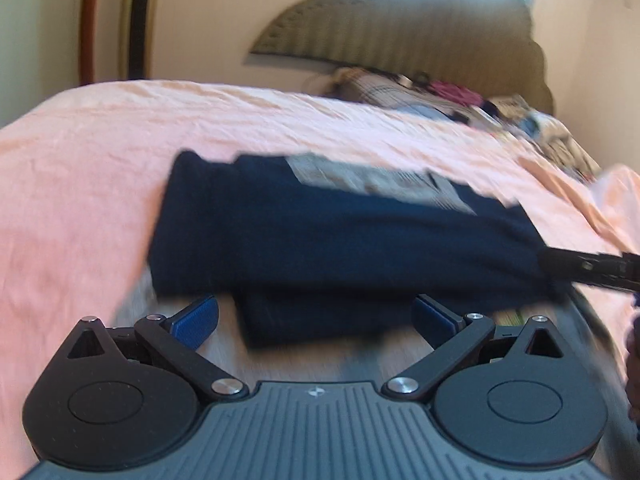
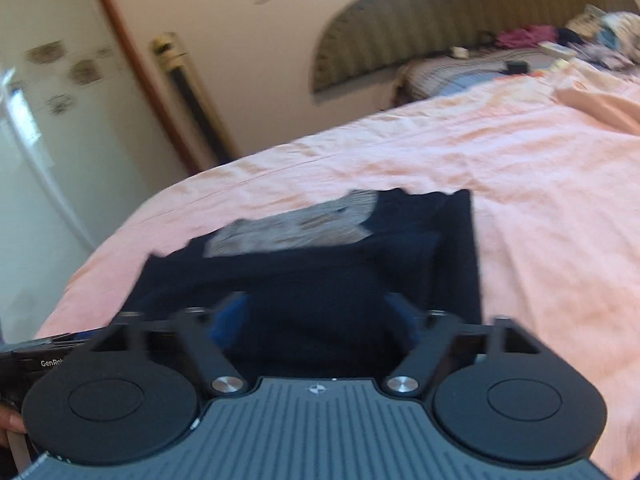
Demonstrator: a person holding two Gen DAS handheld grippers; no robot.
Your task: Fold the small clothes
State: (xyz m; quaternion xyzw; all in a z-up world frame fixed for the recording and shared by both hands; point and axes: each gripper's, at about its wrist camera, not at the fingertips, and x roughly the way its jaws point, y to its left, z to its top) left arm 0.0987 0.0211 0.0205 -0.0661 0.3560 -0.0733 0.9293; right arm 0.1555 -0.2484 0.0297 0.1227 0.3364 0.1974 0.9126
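Note:
A navy garment point(image 1: 340, 236) with a grey print lies partly folded on the pink bedsheet point(image 1: 88, 168), near the bed's front edge. My left gripper point(image 1: 316, 320) is open, its blue pads point(image 1: 196, 320) standing wide on either side of the garment's near flap without pressing it. A black finger of the right gripper point(image 1: 592, 268) reaches in from the right at the garment's corner. In the right wrist view the same garment point(image 2: 320, 248) fills the space ahead, and my right gripper point(image 2: 318, 320) is open with dark cloth between its spread fingers. Both views are blurred.
A pile of mixed clothes point(image 1: 460, 100) lies at the head of the bed below a ribbed headboard point(image 1: 400, 36). The bed's left edge point(image 2: 120, 232) drops off toward a white door point(image 2: 36, 128). Pale floor point(image 1: 312, 360) shows under my left gripper.

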